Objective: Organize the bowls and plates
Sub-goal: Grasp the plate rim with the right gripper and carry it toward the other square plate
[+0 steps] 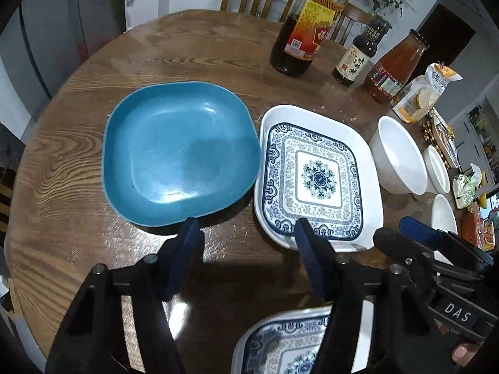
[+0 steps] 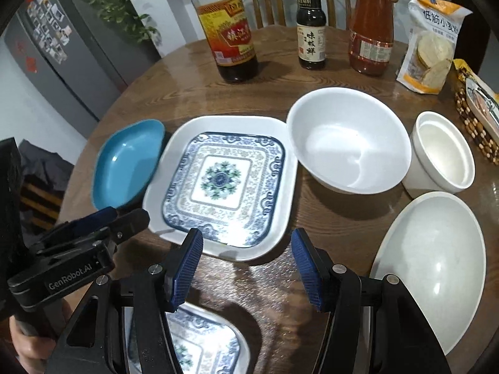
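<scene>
Blue squarish plate (image 1: 181, 152) sits flat on desk, empty, its right edge touching/just overlapping patterned white square plate (image 2: 224, 184) w/ blue-green floral centre. Second patterned plate (image 2: 199, 342) at near edge, partly hidden. Right of them: large white bowl (image 2: 349, 140), small white bowl (image 2: 443, 152), shallow white bowl (image 2: 436, 265), all upright, empty.
</scene>
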The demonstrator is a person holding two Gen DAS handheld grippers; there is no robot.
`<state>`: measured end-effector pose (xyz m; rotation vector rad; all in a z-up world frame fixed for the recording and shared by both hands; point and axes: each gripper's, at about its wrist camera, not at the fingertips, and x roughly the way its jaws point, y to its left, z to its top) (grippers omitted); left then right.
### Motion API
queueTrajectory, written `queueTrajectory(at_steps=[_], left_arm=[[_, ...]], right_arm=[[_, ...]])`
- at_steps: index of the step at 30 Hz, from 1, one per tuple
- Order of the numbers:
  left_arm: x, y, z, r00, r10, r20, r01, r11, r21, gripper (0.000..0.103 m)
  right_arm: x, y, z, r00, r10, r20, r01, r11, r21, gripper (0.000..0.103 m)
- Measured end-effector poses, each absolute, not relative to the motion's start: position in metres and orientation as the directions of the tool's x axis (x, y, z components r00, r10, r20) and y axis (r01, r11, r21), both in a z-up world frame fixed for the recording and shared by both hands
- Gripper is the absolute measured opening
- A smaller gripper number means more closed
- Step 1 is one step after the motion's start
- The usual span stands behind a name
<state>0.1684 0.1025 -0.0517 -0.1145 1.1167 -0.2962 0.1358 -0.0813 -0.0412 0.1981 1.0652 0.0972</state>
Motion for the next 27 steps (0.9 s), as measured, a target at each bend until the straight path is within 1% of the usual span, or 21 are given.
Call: queueTrajectory(at_steps=[3,5,11,12,13,16,20,27], left_arm=[[0.176,0.097,-0.059,0.379,-0.291,-0.878,0.189,0.954,-0.234,0.049],[0.178,0.094,-0.062,0.372,-0.29,-0.882,0.194,0.953,-0.231,0.047],[0.187,0.083,-0.068,0.357,-0.298,-0.885,0.212,0.949,-0.234,0.034],[0.19,0.082,-0.068,0.351,-0.308,-0.884,0.217,0.945,-0.244,0.027],[0.192,0.081,-0.068,0.337,-0.319,-0.886,0.223,0.941,-0.254,0.022],[0.192,0.077,-0.068,0.339,-0.292,-0.894,0.25,0.944,-0.214,0.011],[0.194,0.084,-0.066,0.319,-0.309,-0.896,0.244,0.94,-0.237,0.011],[0.178,0.092,-0.065,0.296,-0.314,-0.902,0.272,0.933,-0.236,0.011]], right_arm=[[0.139,-0.083,-0.046,0.466,0.171,-0.868,0.025,0.978,0.207,0.06],[0.142,-0.083,-0.049,0.458,0.162,-0.874,0.024,0.981,0.194,0.06],[0.151,-0.084,-0.053,0.442,0.139,-0.886,0.028,0.985,0.168,0.06],[0.152,-0.084,-0.053,0.44,0.141,-0.887,0.027,0.985,0.17,0.06],[0.152,-0.084,-0.053,0.44,0.143,-0.887,0.025,0.985,0.171,0.06],[0.152,-0.085,-0.052,0.442,0.143,-0.886,0.024,0.985,0.17,0.06],[0.15,-0.087,-0.051,0.44,0.16,-0.884,0.02,0.982,0.188,0.06],[0.145,-0.089,-0.049,0.44,0.196,-0.876,0.013,0.974,0.225,0.06]])
